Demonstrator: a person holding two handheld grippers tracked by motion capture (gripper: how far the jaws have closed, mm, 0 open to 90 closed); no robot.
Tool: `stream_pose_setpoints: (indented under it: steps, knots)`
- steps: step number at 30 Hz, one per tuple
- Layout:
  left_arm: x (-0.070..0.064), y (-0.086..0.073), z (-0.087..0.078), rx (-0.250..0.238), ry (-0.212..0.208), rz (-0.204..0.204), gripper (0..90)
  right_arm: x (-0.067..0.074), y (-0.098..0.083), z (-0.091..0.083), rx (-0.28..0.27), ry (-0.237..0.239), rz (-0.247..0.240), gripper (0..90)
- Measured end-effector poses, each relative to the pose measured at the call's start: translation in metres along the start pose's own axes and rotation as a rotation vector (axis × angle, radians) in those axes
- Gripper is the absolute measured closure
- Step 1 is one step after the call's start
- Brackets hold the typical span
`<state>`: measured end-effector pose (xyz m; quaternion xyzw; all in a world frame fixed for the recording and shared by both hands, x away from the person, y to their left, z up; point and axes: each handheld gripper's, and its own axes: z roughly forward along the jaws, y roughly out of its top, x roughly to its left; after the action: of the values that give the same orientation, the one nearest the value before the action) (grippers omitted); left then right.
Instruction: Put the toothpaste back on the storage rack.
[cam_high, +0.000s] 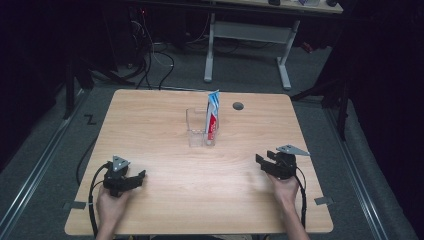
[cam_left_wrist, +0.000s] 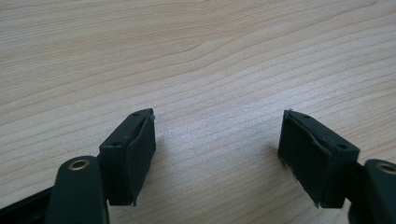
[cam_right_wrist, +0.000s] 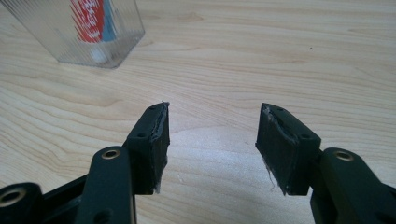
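A toothpaste tube (cam_high: 212, 116) is stood upright in a clear cup (cam_high: 196, 131) at the middle of the wooden table (cam_high: 165, 190). Both are kept well apart from the two grippers. The right gripper (cam_right_wrist: 212, 140) is held near the table's right edge, jaws spread with nothing between them. The left gripper (cam_left_wrist: 217, 149) is rested near the left front, likewise spread and empty.

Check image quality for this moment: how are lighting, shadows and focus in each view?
High view: the table is evenly lit, its surroundings nearly black, and the picture is soft, so the toothpaste tube print is unreadable. Left gripper view: wood grain sharp, soft shadows under the left gripper jaws. Right gripper view: the clear cup at the top edge is cropped and slightly blurred; the right gripper casts faint shadows.
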<state>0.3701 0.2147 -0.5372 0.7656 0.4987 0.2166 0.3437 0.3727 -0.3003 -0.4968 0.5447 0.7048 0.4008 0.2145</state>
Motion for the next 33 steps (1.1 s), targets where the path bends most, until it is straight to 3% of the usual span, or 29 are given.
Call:
stream_pose_setpoints:
  steps: [8, 33]
  knots:
    - [0.000, 0.000, 0.000, 0.000, -0.001, -0.001, 27.6, 0.003, -0.004, 0.014, 0.049, -0.014, -0.024, 44.4]
    - [0.000, 0.000, 0.000, 0.000, 0.000, -0.001, 27.6, 0.005, -0.011, 0.034, 0.094, -0.059, -0.046, 44.5]
